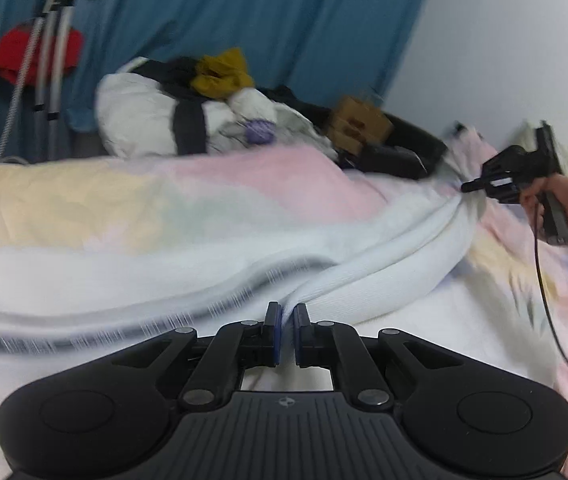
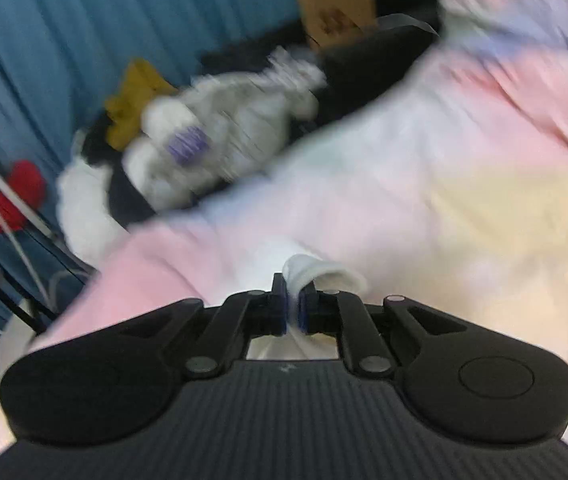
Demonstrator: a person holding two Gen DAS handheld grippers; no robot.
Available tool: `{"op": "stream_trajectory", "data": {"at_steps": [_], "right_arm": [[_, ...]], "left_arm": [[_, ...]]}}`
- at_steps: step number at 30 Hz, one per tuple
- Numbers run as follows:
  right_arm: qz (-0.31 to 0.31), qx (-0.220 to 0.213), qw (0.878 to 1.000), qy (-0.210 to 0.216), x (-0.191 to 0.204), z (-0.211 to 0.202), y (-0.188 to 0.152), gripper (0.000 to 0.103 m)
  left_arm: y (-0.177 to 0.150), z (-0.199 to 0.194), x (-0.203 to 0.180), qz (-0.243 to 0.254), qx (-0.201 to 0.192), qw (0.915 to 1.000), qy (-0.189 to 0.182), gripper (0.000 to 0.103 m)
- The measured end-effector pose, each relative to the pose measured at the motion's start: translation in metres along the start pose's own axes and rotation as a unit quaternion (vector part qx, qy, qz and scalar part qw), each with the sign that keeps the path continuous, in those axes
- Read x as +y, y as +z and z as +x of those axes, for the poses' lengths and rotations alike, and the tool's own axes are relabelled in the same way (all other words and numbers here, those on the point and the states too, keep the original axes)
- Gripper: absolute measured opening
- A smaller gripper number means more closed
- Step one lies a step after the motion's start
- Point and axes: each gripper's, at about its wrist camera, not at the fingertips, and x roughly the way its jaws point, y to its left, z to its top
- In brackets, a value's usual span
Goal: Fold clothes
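A white garment (image 1: 364, 256) lies stretched across a pastel tie-dye bedspread (image 1: 132, 204). My left gripper (image 1: 288, 312) is shut on one bunched end of it, low in the left wrist view. My right gripper (image 1: 469, 187) is shut on the other end at the right, held by a hand in a dark red sleeve. In the right wrist view my right gripper (image 2: 293, 300) pinches a fold of the white garment (image 2: 324, 274) over the bedspread (image 2: 444, 168). The cloth is pulled taut between the two grippers. Both views are motion-blurred.
A pile of other clothes (image 1: 204, 112), white, black and mustard, lies at the back of the bed by a blue curtain (image 1: 284, 16). A brown cardboard box (image 1: 358, 126) and black bag (image 1: 404, 152) sit beside it. A metal stand with something red (image 1: 40, 56) is at left.
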Motion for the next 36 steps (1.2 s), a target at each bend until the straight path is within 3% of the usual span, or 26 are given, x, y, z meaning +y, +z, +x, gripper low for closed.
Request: {"op": "stream_trajectory", "data": {"at_steps": [3,6,8,10,12,14,18,21,24,27,29,33,36], "right_arm": [[-0.033,-0.056,0.997,0.051,0.055,-0.017,0.034,0.009],[-0.053,-0.136,0.983,0.116,0.087,-0.050,0.066,0.009],[-0.074,-0.187,0.968,0.149,0.100,-0.071,0.078,0.009],[-0.093,-0.213,0.961,0.150,0.097,-0.077,0.072,0.009],[-0.089,-0.206,0.965,0.134,0.073,-0.068,0.054,0.009],[-0.078,-0.179,0.976,0.100,0.035,-0.047,0.024,0.009],[-0.017,-0.059,0.998,0.007,-0.057,0.004,-0.047,0.009],[0.005,0.007,0.999,-0.035,-0.103,0.028,-0.092,0.009],[-0.009,-0.001,0.999,-0.033,-0.106,0.025,-0.103,0.013],[-0.043,-0.012,0.998,-0.052,-0.086,0.008,-0.097,0.017],[-0.054,-0.026,0.996,-0.063,-0.077,-0.009,-0.105,0.023],[-0.060,-0.045,0.996,-0.057,-0.060,-0.050,-0.125,0.024],[-0.080,-0.050,0.995,-0.040,-0.042,-0.081,-0.147,0.024]], "left_arm": [[0.041,-0.015,0.012,-0.018,-0.041,0.9989,0.017,0.006],[0.072,-0.038,0.022,-0.037,-0.096,0.9943,0.028,0.006],[0.079,-0.052,0.020,-0.022,-0.133,0.9905,0.027,0.007],[0.076,-0.057,0.011,0.007,-0.148,0.9885,0.032,0.007],[0.060,-0.045,0.000,0.032,-0.128,0.9907,0.034,0.007],[0.036,-0.023,-0.009,0.041,-0.082,0.9955,0.024,0.007],[-0.023,0.022,-0.028,0.065,0.024,0.9974,0.017,0.008],[-0.043,0.028,-0.032,0.071,0.040,0.9964,0.024,0.010],[-0.040,0.020,-0.024,0.040,0.043,0.9981,0.018,0.017],[-0.034,-0.001,-0.015,0.016,0.039,0.9988,0.025,0.028],[-0.035,-0.024,-0.008,0.000,0.032,0.9989,0.033,0.038],[-0.043,-0.079,-0.002,-0.019,0.027,0.9975,0.063,0.043],[-0.050,-0.123,-0.001,-0.019,0.020,0.9954,0.091,0.053]]}}
